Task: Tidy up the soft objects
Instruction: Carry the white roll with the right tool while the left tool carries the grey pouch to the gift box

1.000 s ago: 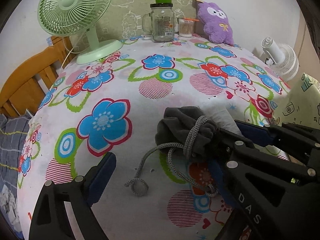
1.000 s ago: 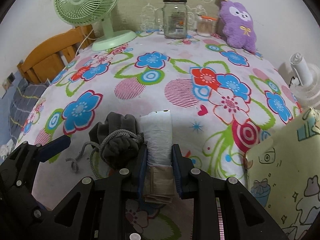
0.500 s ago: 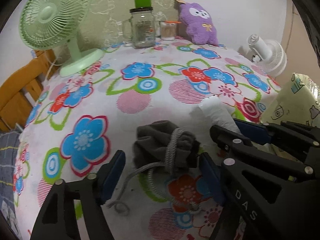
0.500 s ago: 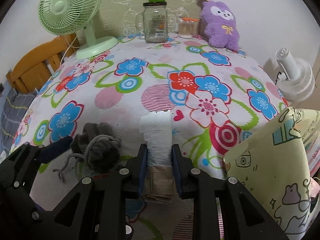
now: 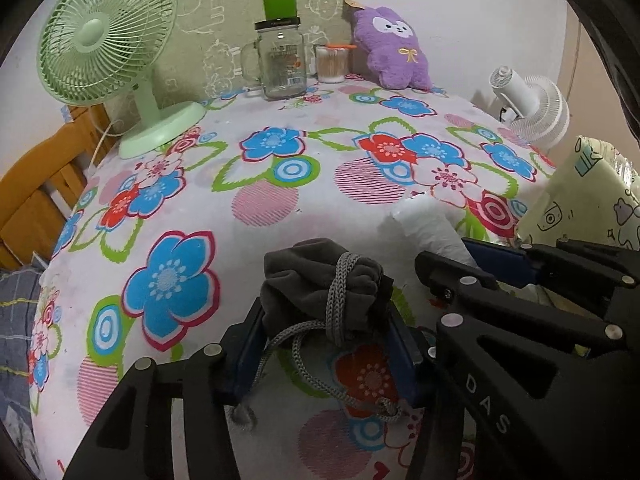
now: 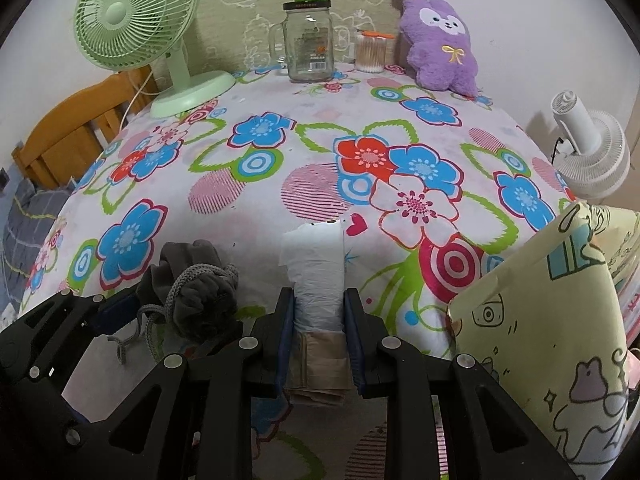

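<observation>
The grey pouch (image 5: 320, 284) is bracketed dead ahead by the just-closing left gripper (image 5: 324, 344), pads seemingly touching, left of the white roll (image 6: 318, 276) clamped lengthwise in the right gripper (image 6: 319, 332).

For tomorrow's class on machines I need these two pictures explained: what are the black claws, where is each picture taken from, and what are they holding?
No robot: a person holds a two-fingered claw in each hand, with a camera on each looking along its fingers. The left claw has just been closing around a grey drawstring pouch, which sits between its fingers. The right claw is clamped on a white roll. Both rest on a flowered tablecloth. At the back stand a green fan, a glass jar and a purple plush toy.
</observation>
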